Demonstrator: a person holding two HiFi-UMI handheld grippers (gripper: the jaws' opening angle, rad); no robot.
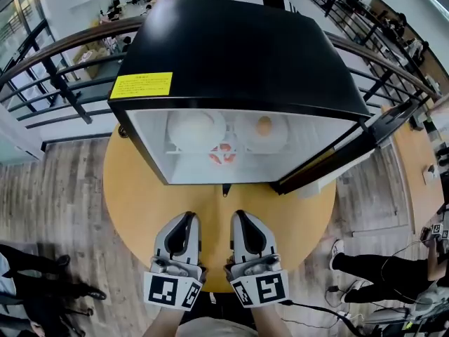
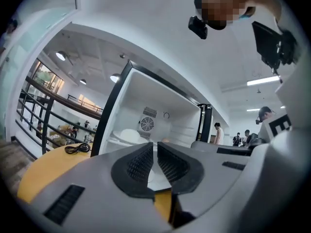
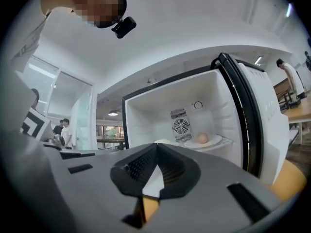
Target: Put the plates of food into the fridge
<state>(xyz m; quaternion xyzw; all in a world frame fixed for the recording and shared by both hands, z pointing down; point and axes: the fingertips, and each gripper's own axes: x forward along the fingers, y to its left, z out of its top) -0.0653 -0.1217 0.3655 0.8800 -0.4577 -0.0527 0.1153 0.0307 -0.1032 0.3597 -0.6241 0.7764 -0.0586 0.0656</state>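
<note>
A black mini fridge (image 1: 231,55) stands on a round yellow table (image 1: 140,195) with its door (image 1: 330,163) swung open to the right. On its shelf sit a plate of white food (image 1: 196,128) and a plate with an orange ball of food (image 1: 264,128). Below them is a third plate with red and white food (image 1: 223,153). My left gripper (image 1: 186,217) (image 2: 155,143) points level at the fridge, its jaws a thin slit apart and empty. My right gripper (image 1: 240,216) (image 3: 156,145) is beside it, shut on nothing. The orange food plate (image 3: 203,140) shows past the right jaws.
A black cable (image 2: 77,148) lies on the table left of the fridge. Railings (image 1: 49,69) run behind the table. People's legs stand on the wooden floor at the left (image 1: 35,272) and right (image 1: 365,265). The open door (image 3: 252,125) juts out on the right side.
</note>
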